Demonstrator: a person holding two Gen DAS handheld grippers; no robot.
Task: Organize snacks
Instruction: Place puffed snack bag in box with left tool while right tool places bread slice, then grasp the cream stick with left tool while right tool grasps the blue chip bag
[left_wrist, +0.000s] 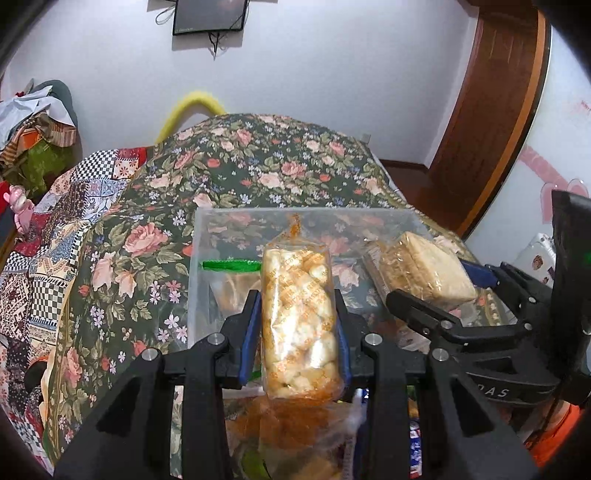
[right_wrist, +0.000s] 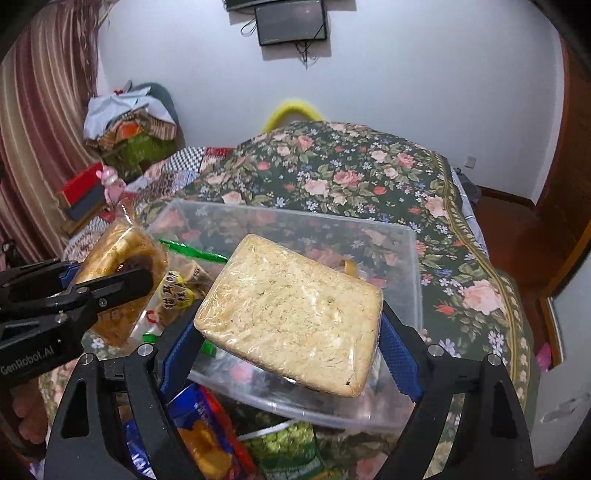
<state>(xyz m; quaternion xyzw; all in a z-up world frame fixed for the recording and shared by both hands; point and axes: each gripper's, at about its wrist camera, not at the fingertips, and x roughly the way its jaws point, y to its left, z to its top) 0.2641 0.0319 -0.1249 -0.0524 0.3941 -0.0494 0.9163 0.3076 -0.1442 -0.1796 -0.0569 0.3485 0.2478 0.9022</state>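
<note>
Snacks are in both tools at once, above a clear plastic box (left_wrist: 207, 229) that sits on a bed with a dark flowered bedspread (left_wrist: 258, 155). The left tool (left_wrist: 299, 325) is clamped on a tall clear packet of pale puffed pieces (left_wrist: 297, 317), held upright with its crimped orange top over the box. The right tool (right_wrist: 291, 332) is clamped on a flat, wrapped cracker block (right_wrist: 291, 314), its blue pads pressing the two short sides, the block tilted and hanging over the near part of the box (the box's front wall shows just under it). Seen from the left wrist, that block (left_wrist: 424, 269) is just right of the puffed packet, apart from it. Inside the box lies a bag with a green strip (left_wrist: 231, 264) along its top. More packets lie in front of the box, among them a green one (right_wrist: 284, 443) and a red and blue one (right_wrist: 210, 424).
</note>
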